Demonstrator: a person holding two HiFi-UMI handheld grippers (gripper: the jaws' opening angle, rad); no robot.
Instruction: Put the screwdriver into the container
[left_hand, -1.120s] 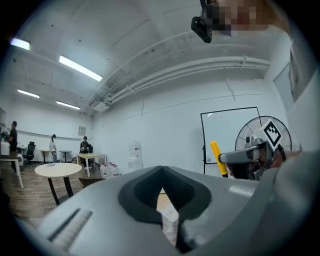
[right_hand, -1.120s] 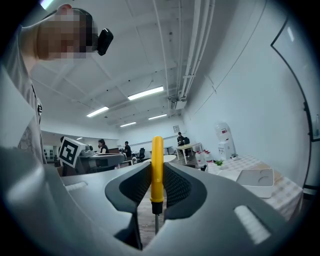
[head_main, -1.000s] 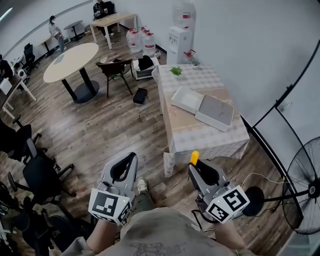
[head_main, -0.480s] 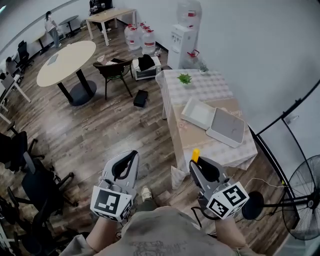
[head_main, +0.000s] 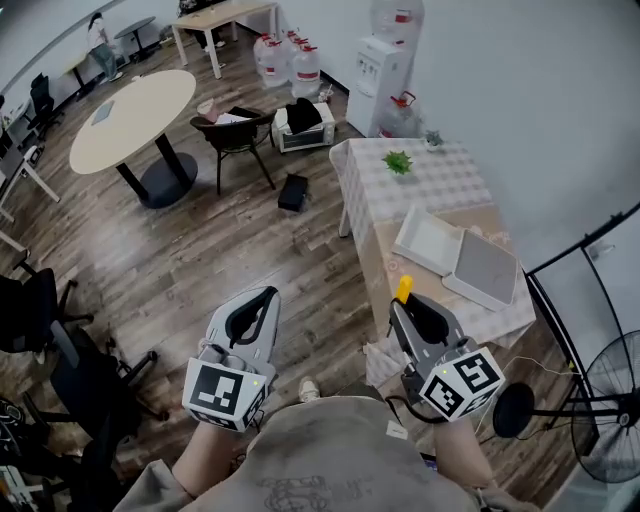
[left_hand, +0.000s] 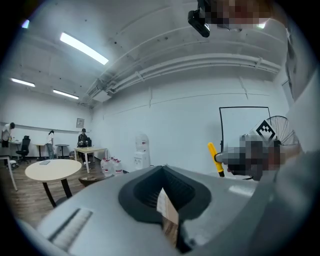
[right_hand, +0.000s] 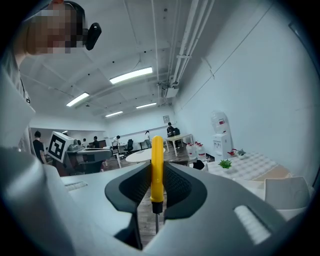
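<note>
Now | right gripper: jaws clamped on yellow-handled screwdriver, handle poking past the tips | left gripper: jaws closed together | container: open on desk, ahead of right gripper, apart from screwdriver

Container on table — plant behind it, fan right.
</note>
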